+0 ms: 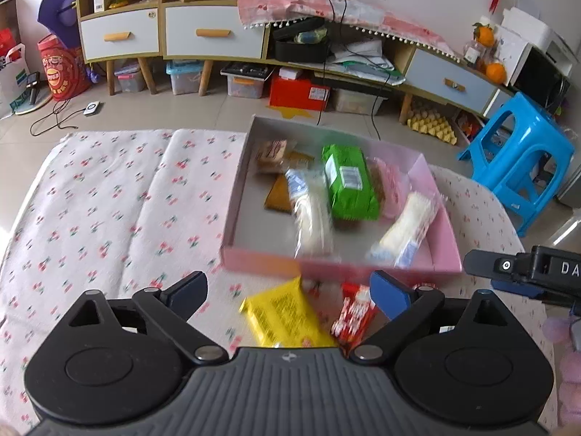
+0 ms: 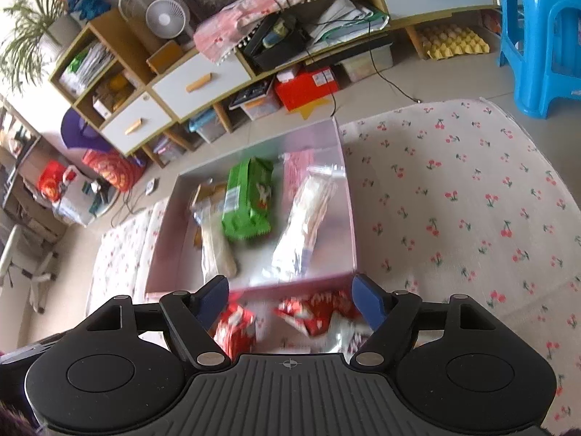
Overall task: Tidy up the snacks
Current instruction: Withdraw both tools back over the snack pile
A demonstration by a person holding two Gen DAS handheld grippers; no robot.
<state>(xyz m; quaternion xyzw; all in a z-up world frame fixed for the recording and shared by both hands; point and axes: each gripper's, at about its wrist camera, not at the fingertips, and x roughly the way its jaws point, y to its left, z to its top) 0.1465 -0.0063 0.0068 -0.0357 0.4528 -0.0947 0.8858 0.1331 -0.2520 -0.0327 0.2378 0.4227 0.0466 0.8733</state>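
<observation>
Both of my tools are released: my left hand-held gripper [image 1: 288,296] stands wide with nothing pinched, poised over a yellow snack packet [image 1: 287,316] and a red-and-white packet [image 1: 354,314] lying on the cherry-print cloth [image 1: 109,200], just in front of the pink box [image 1: 261,259]. My right hand-held gripper [image 2: 290,301] is spread too, above two red packets [image 2: 316,310] that also sit outside the box's near wall. Inside the box already lie a green packet [image 1: 348,181], two pale clear-wrapped packs [image 1: 406,232] and some brown biscuit packs [image 1: 270,154] at the far corner. The next step, I judge, is picking up the loose packets, so I should come down square on the yellow one across its narrow width, close on the body rather than the crimped end, and lift clear of the near wall before carrying it over (that wall is the thing most likely to snag a low packet). The free space lies at the box's left side, so I'd aim there. My two tools work close together, so one should move at a time. The blue stool [image 1: 523,167] and the cabinet [image 1: 214,32] stand well apart.
</observation>
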